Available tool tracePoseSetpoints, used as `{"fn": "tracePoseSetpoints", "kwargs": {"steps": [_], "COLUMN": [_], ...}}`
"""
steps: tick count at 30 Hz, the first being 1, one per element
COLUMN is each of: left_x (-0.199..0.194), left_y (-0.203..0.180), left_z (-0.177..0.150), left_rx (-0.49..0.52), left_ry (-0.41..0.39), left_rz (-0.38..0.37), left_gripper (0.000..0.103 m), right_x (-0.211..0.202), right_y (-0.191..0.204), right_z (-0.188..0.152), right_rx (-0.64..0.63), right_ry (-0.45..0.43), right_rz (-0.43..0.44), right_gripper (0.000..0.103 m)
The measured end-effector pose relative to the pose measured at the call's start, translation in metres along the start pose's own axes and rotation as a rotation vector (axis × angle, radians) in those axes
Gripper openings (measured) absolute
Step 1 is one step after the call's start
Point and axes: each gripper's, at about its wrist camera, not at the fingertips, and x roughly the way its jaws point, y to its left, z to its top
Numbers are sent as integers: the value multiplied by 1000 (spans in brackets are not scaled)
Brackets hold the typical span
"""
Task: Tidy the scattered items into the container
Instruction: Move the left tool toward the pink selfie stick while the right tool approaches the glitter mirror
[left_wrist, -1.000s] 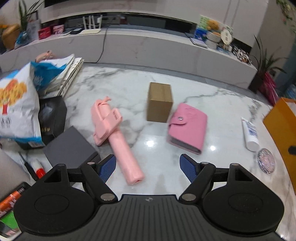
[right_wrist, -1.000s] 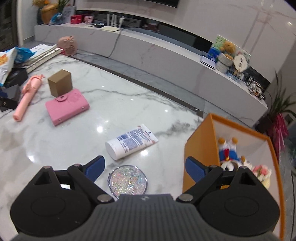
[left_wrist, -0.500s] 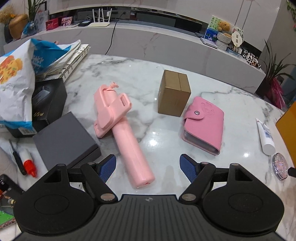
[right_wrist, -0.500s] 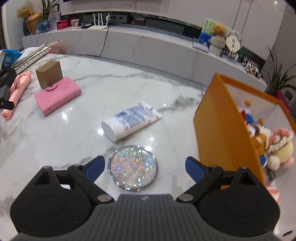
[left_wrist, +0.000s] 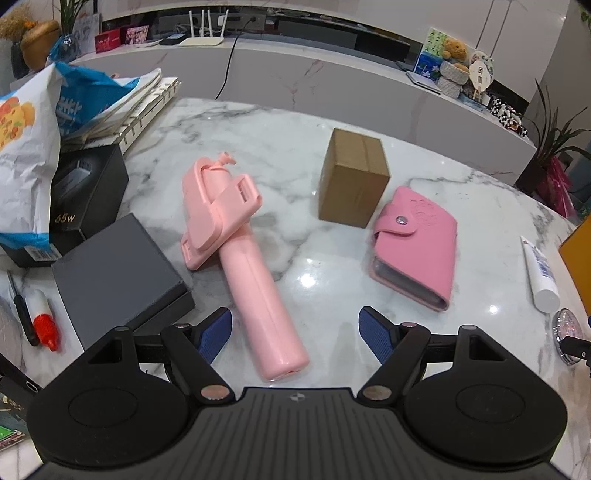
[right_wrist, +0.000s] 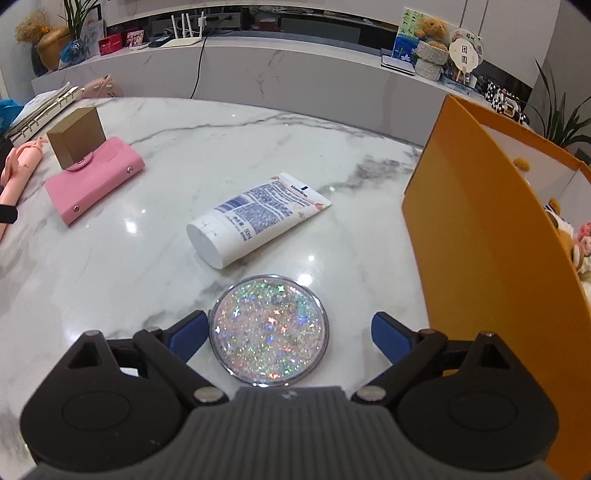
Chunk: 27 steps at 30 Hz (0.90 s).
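Glitter compact (right_wrist: 268, 329) now sits between our right gripper (right_wrist: 286, 334) jaws, wide open (closer than a second ago); left gripper (left_wrist: 295, 332) wide, straddling the pink selfie stick (left_wrist: 240, 258). Grasps next.

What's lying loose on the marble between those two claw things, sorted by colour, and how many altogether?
Pink: 2, the selfie stick and the snap wallet
Brown: 1, the cardboard box
White: 1, the lotion tube
Glittery: 1, the round compact
Total: 5, all outside the orange container.
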Motion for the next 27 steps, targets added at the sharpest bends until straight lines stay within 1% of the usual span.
{"fn": "tracePoseSetpoints", "kwargs": {"steps": [6,8,11,14,15,16,17,18,21,23,25,27], "left_x": [3,5,7,8,8,7,6,5,3,-1,-9,-18], "left_y": [5,5,3,5,5,6,6,6,7,7,5,-3], "left_z": [1,1,0,0,0,0,0,1,1,-2,-8,-19], "left_rx": [-14,4,48,66,65,66,74,85,95,104,112,164], "left_ry": [-16,-25,-36,-47,-48,-51,-53,-50,-36,-18,25,70], "left_rz": [8,23,68,61,60,63,71,74,64,51,2,-37], "left_gripper": [89,89,89,89,84,70,61,46,43,40,38,37], "right_x": [6,6,6,7,7,6,6,6,4,2,1,0], "right_y": [9,10,9,9,9,9,9,9,10,10,9,9], "right_z": [-2,-3,-3,-2,-2,-2,-2,-1,-1,-1,-2,-3], "right_rx": [-36,-36,-20,-10,-7,-5,-4,-3,-1,-3,-9,-16], "right_ry": [14,8,10,18,21,23,25,27,36,40,50,56], "right_rz": [6,5,4,5,9,14,20,27,35,41,48,53], "right_gripper": [96,97,96,94,93,91,88,84,82,77,77,77]}}
